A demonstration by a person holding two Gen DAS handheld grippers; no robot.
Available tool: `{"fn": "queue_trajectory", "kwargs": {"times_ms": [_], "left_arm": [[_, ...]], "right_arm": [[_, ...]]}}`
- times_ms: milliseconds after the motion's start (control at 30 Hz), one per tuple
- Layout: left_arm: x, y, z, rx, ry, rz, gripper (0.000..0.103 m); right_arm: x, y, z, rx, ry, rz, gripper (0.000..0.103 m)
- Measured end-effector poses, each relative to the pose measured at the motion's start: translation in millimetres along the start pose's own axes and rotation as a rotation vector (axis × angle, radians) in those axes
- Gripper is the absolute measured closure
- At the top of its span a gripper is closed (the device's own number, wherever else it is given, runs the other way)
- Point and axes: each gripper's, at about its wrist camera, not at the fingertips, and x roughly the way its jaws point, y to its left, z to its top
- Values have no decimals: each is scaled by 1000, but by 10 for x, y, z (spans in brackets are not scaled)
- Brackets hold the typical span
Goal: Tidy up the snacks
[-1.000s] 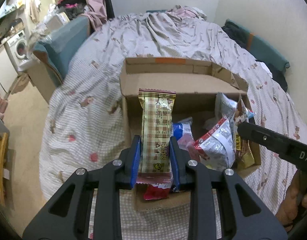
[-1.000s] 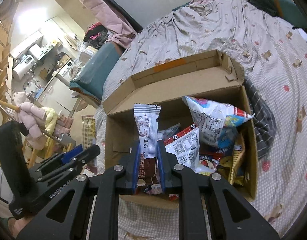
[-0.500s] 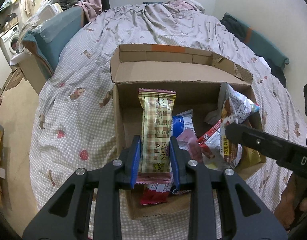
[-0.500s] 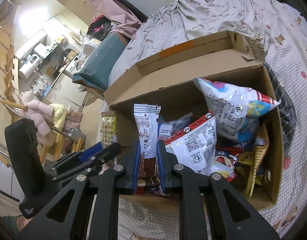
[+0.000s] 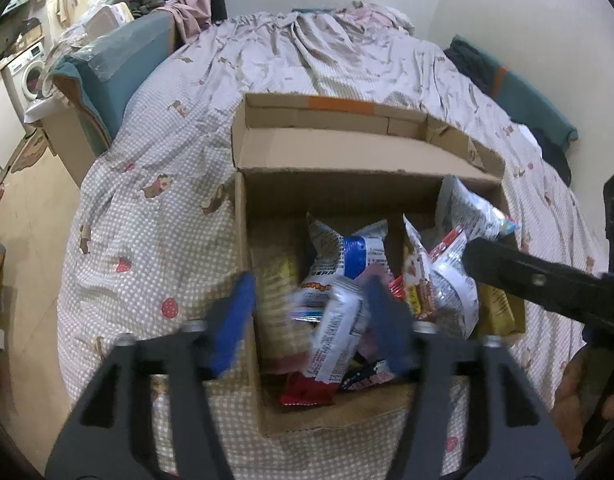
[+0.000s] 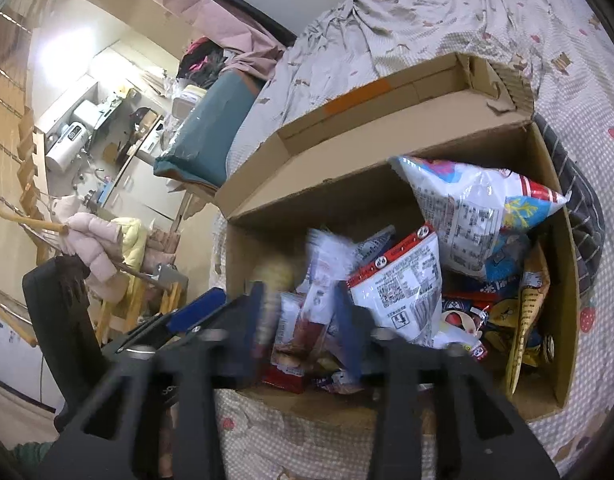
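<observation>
Both your claws are opening over the cardboard box [image 5: 347, 152] at frame centre: left gripper [image 5: 311, 316] and right gripper [image 6: 303, 328] grasp nothing, blurred snack packets [image 6: 319, 280] loose between.

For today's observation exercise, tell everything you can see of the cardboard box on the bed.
The cardboard box is plain brown corrugated card, open at the top, resting on the checked bedspread. Its far flap folds back, carrying a strip of orange tape, and one far corner is torn. Inside lie many snack packets, piled loosely, some leaning on its right wall. Both hand-held grippers hang over its near edge with jaws opening, pressing on nothing.
</observation>
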Motion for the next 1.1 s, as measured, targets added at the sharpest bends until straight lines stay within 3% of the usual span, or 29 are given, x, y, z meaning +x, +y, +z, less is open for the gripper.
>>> {"fn": "queue_trajectory", "kwargs": {"times_ms": [33,67,300,533,633,700,1100], "left_arm": [[-22,-18,-1,7,-7,1,19],[-44,-39,-7,18,-10,12,16],[-283,-103,-104,32,-55,-34,16],[-684,-109,-150,27,-151,38,15],[-877,-73,-206,0,-184,44,0],[-1000,-58,-280,-4,-199,49,0],[-1331,78,-894,-37,-178,82,0]], "right_arm": [[-26,15,-3,-8,-12,-2,34],[-65,48,-4,-25,-32,-12,34],[-290,231,-39,-102,-104,-98,5],[-657,347,-147,-106,-196,-175,0],[-853,431,-209,-103,-225,-212,0],[-944,456,-263,-99,-228,-214,0],[-1212,509,-1059,-189,-187,-341,0]]}}
